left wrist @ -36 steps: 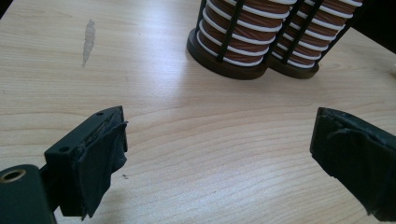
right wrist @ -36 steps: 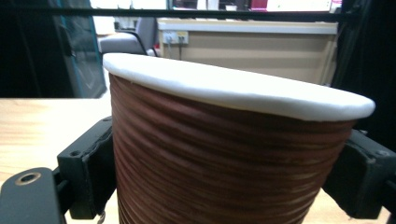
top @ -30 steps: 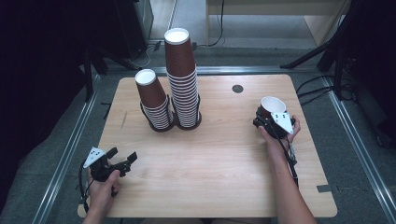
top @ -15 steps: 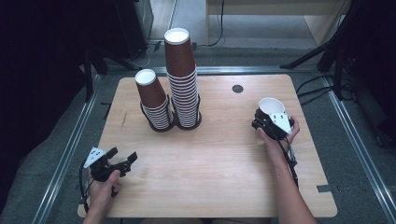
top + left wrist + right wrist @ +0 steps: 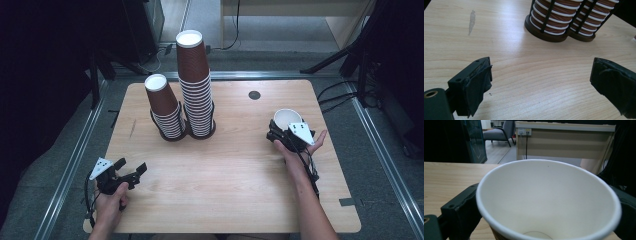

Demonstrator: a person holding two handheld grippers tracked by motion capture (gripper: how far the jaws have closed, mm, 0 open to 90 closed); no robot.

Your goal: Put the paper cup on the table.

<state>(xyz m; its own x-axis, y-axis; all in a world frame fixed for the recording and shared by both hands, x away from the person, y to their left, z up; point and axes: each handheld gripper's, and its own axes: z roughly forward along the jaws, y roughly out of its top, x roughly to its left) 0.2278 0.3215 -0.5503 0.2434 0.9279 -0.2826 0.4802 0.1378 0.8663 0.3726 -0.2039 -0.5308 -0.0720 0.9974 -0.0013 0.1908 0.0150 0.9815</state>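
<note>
Right hand-held gripper (image 5: 280, 131) jaws have just been opening wide, paper cup (image 5: 549, 195) between them: we judge release underway, next a careful withdrawal; left hand-held gripper (image 5: 132, 166) wide, empty.

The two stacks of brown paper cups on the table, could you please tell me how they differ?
The right stack rises clearly higher than the left stack and holds more cups. The left stack's top cup leans toward the left; the right stack stands nearly straight. Both are upside-down brown ribbed cups with white rims, each in a black holder, side by side on the table.
</note>
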